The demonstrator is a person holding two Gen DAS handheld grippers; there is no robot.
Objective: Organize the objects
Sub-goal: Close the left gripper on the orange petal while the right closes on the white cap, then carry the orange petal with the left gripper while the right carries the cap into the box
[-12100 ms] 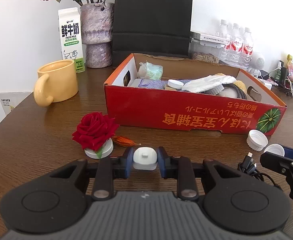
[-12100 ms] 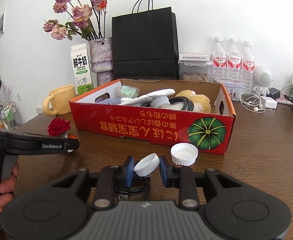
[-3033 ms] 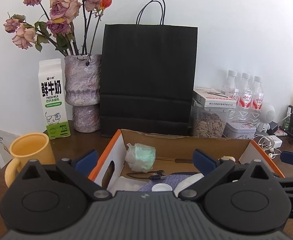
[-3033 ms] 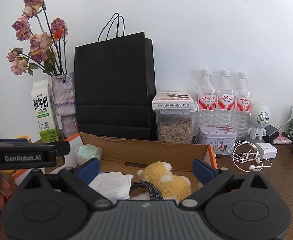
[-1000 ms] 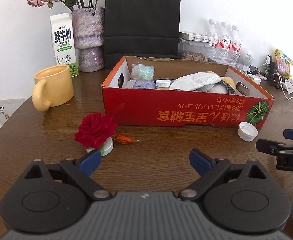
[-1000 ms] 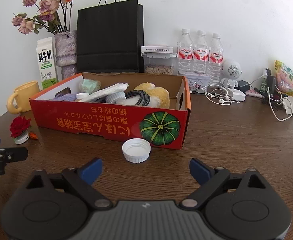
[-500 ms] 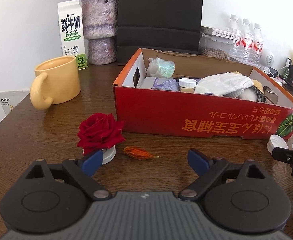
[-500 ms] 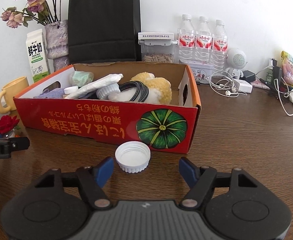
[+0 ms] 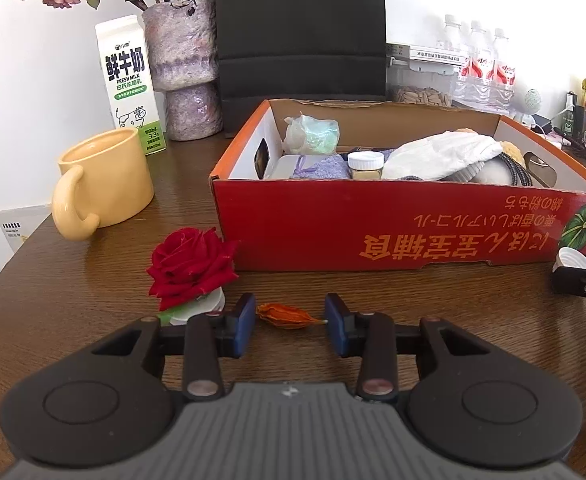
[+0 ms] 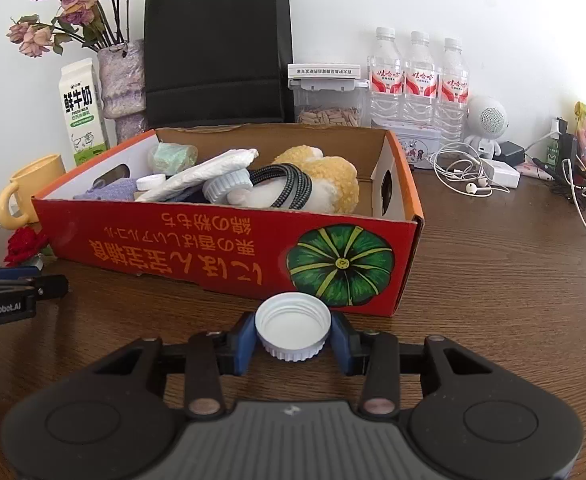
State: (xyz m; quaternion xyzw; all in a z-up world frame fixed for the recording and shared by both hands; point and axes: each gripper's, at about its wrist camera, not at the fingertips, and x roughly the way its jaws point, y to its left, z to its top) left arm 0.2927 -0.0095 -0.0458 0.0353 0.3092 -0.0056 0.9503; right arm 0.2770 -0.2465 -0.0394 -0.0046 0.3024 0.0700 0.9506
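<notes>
Lying on the dark, grained wooden table [image 9: 73, 292], a small dried orange husk [image 9: 289, 317], papery and spindle-shaped, sits between the blue pads of the left gripper [image 9: 291, 326]; the jaws have just been closing, and the left pad looks about to touch its blunt end while the right one seems to meet only its thin stem tip, so I cannot tell whether they truly press it. Just beside it a velvety red rose [image 9: 191, 266] stands on a round white base. The right gripper [image 10: 293, 338] has also just been closing, and its blue pads are clamped against the ribbed sides of a white plastic cap [image 10: 293, 330], open side up, right in front of the box. That red cardboard box [image 10: 221, 256], printed with orange characters and a green pumpkin, is a low tray packed with soft and hard things: a fluffy yellow plush toy [image 10: 333, 178], a braided black cable [image 10: 289, 188], a crumpled white cloth [image 9: 441, 156], a knitted purple pouch [image 9: 321, 168] and a small jar with a white lid [image 9: 366, 165]. To its left stands a glossy, rounded yellow mug [image 9: 105, 178], with a milk carton [image 9: 131, 84] and a mottled stone-like vase [image 9: 187, 68] behind it.
</notes>
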